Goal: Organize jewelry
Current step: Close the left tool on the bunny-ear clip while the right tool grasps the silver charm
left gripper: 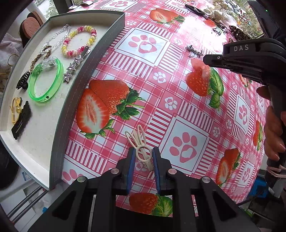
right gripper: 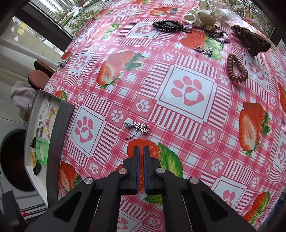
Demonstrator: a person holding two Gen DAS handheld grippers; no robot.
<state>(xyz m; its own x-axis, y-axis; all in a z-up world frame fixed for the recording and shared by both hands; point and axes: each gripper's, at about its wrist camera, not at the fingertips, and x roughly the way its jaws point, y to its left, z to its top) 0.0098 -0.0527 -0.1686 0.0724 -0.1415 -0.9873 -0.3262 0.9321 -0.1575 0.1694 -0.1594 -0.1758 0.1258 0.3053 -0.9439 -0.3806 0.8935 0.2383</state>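
**Left pinching bunny clip; right pressed together, nothing held**

Your left gripper (left gripper: pixel 143 157) has its blue pads clamped on the cream bunny-shaped hair clip (left gripper: pixel 141 144), ears pointing away from you, over the strawberry tablecloth (left gripper: pixel 178 89). The grey tray (left gripper: pixel 80 85) sits to its left, well apart, with bare cloth between. Its near wall runs diagonally; the near corner overhangs the table edge at lower left. Inside the tray: green bangle (left gripper: pixel 45 83), pink-yellow bead bracelet (left gripper: pixel 79 42), star clip (left gripper: pixel 73 68), black claw clip (left gripper: pixel 22 81), flat black clip (left gripper: pixel 21 120), yellow hair tie (left gripper: pixel 15 108).

Your right gripper (right gripper: pixel 141 149) has its jaws nearly touching, only a thin gap, nothing between them. A silver charm chain (right gripper: pixel 138 126) lies just ahead of its tips. Open cloth spreads to the right. Farther out: brown spiral tie (right gripper: pixel 236 68), black spiral tie (right gripper: pixel 168 25), leopard scrunchie (right gripper: pixel 250 38), cream bow (right gripper: pixel 200 15), near the far edge.
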